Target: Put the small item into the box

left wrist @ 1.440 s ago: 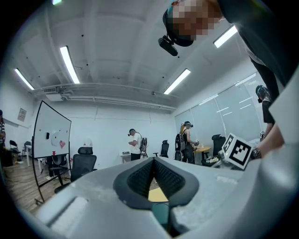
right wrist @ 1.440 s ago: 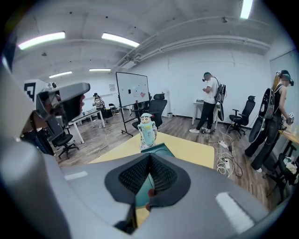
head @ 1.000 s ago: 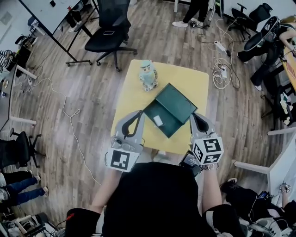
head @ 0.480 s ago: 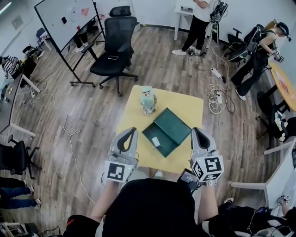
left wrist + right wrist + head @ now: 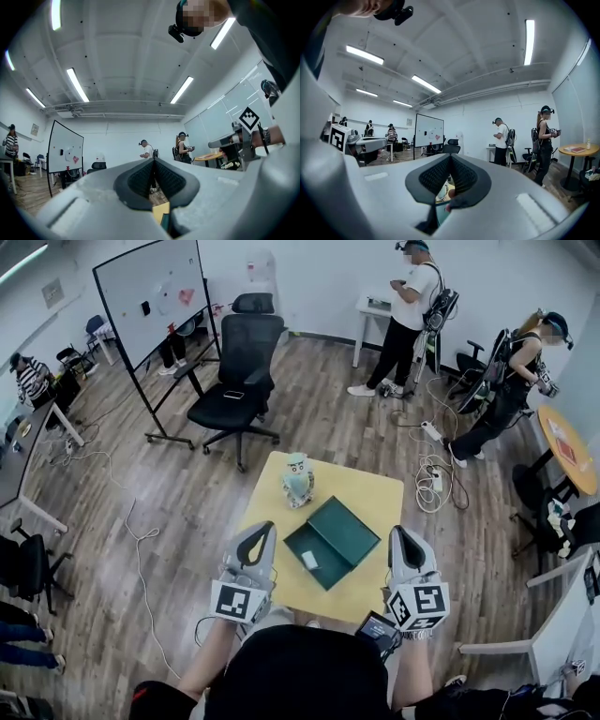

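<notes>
An open dark green box (image 5: pixel 332 540) lies on the small yellow table (image 5: pixel 375 512), and a small white item (image 5: pixel 309 560) rests inside its near half. A pale blue toy figure (image 5: pixel 297 478) stands at the table's far left. My left gripper (image 5: pixel 262 527) is at the table's near left edge, left of the box, shut and empty. My right gripper (image 5: pixel 403 532) is at the near right edge, right of the box, also shut and empty. In the left gripper view the left gripper (image 5: pixel 153 162) points level across the room, as does the right gripper (image 5: pixel 450 157) in its own view.
A black office chair (image 5: pixel 239 395) stands beyond the table, with a whiteboard (image 5: pixel 150 296) behind it. Two people (image 5: pixel 412 310) stand at the back right by cables (image 5: pixel 433 474) on the wood floor. A round table (image 5: pixel 567 439) is at the far right.
The head view has lifted and drawn back, so the table looks smaller and more of the room shows. Both grippers have slid from flanking the box to the table's near edge, still shut.
</notes>
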### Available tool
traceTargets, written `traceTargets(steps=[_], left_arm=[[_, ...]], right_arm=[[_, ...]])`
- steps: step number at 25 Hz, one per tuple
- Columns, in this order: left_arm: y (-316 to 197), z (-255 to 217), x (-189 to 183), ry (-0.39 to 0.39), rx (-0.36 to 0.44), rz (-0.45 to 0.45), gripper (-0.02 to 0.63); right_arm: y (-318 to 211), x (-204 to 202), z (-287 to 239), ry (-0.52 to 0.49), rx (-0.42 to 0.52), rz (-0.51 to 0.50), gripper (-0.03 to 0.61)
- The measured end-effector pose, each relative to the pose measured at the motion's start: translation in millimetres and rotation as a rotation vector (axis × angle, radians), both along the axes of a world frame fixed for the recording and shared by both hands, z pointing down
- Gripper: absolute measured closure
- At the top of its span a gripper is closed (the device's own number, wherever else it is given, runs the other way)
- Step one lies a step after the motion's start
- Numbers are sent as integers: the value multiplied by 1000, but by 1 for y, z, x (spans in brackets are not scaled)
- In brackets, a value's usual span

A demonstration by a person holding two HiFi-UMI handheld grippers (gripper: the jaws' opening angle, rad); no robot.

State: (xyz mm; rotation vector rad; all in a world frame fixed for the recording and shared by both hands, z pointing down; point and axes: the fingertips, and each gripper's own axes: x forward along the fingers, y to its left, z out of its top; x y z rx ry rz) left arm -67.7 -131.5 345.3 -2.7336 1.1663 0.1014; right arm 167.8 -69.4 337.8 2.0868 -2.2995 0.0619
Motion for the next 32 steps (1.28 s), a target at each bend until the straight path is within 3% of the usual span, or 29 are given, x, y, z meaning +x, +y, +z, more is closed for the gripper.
traceTargets(steps=[11,32], left_arm=[[-5,-4,-4,13,-8,-12,612],[-6,1,-9,13,-13,-37,612]], right_arm=[[5,5,-20,-87,50,-16,577],[1,4,-20,-62,58,-21,577]])
